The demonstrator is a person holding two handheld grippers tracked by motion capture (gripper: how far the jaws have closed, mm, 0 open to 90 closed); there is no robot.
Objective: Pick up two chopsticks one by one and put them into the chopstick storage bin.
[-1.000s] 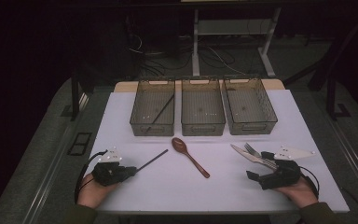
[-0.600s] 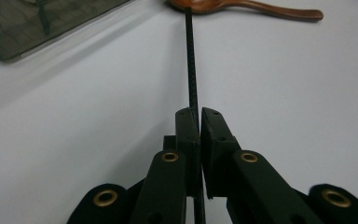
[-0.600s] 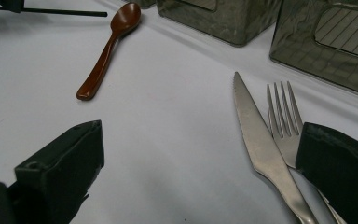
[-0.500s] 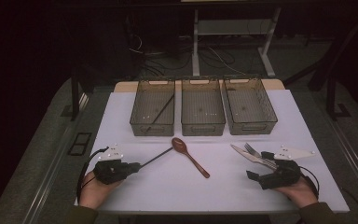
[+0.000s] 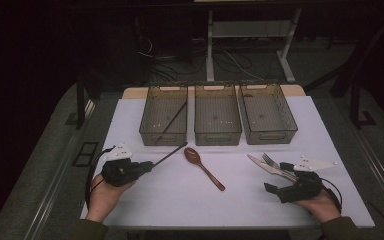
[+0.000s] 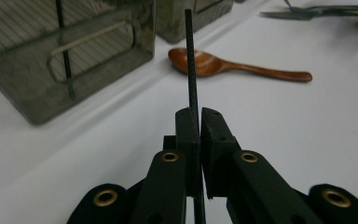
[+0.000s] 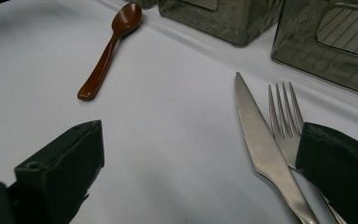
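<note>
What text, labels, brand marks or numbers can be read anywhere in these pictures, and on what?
None can be read. The three mesh bins, wooden spoon, knife, fork and black chopstick carry no visible lettering. The pale strip on the middle bin's far rim is too small to tell.

Black two-jaw left gripper (image 5: 147, 165) and right gripper (image 5: 275, 191) are showing brass-coloured rivets, trailing black cables; dark olive sleeves (image 5: 87, 231) are covering the forearms.

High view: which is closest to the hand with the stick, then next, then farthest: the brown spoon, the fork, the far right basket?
From the left gripper:
1. Wooden spoon, in the middle of the table.
2. Fork, over by the right gripper.
3. Right basket, at the back right.
</note>
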